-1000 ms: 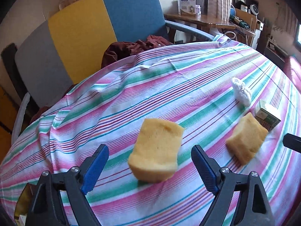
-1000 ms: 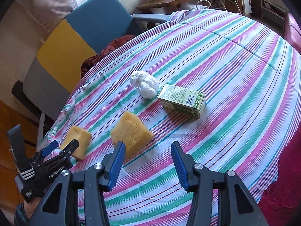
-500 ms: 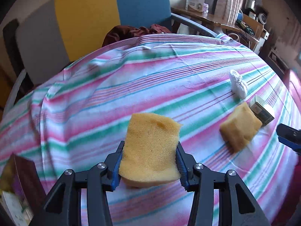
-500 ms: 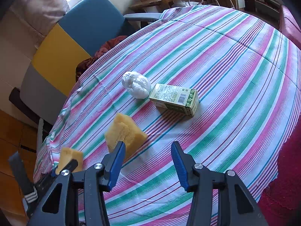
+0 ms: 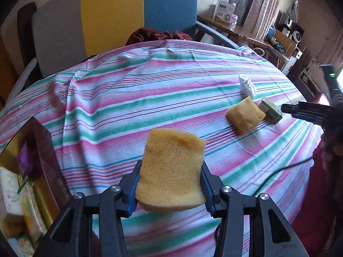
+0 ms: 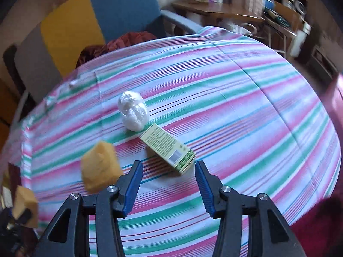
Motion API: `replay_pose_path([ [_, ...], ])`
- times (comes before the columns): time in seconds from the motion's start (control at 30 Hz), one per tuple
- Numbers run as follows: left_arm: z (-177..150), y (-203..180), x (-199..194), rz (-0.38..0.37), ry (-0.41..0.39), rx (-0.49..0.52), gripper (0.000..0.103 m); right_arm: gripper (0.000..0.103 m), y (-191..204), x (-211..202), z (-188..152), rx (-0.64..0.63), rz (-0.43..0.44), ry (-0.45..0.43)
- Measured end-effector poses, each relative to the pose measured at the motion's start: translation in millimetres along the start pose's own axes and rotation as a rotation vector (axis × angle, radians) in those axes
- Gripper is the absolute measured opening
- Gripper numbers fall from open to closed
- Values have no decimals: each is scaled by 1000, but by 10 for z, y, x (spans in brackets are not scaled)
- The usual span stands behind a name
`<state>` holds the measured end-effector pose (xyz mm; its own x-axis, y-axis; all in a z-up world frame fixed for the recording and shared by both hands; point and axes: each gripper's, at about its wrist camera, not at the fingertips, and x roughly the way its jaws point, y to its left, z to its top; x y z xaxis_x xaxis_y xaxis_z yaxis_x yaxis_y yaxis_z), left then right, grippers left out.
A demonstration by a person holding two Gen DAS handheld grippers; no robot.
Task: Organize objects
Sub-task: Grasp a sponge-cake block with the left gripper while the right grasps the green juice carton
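My left gripper (image 5: 171,171) is shut on a yellow sponge (image 5: 171,171), which it holds above the striped tablecloth (image 5: 150,98); the foam bulges between the blue pads. The same sponge (image 6: 23,203) shows at the lower left of the right wrist view. A second yellow sponge (image 5: 244,115) (image 6: 99,167) lies on the cloth beside a green carton (image 5: 270,111) (image 6: 167,147) and a white wrapped bundle (image 5: 246,84) (image 6: 133,113). My right gripper (image 6: 168,167) (image 5: 300,109) hangs open just short of the carton, with nothing between its pads.
A box (image 5: 49,160) with packets inside stands off the table's left edge. Behind the table is a grey, yellow and blue chair (image 5: 111,10) with a dark red cloth (image 5: 158,35) on its seat. A wooden side table (image 5: 235,30) stands far right. A black cable (image 5: 289,167) crosses the table's right edge.
My left gripper closed on the near sponge, lifted it off the cloth and carried it towards the table's left edge. My right gripper rolled and shifted from the second sponge to the carton.
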<state>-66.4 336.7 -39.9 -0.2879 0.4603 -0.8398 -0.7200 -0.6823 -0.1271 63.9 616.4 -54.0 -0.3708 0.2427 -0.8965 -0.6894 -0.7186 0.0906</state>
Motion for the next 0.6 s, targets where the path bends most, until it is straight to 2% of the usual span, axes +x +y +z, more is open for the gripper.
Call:
replay_pose_path([
  [0.1,-81,7,-124,-16,-8,-11,49,51,-7,109,63,-79,-31,21],
  [0.3,-247,11,-280,-20,-16,-10,49,52,159,309,168,-173,-36,53],
  [0.43,-336,10,-327,-15,-15,-8,50,53,218,391,232,-202,-99,49],
  [0.6,-400,-8,-387,-10,-29,4,49,53,231,504,248,-209,-118,67],
])
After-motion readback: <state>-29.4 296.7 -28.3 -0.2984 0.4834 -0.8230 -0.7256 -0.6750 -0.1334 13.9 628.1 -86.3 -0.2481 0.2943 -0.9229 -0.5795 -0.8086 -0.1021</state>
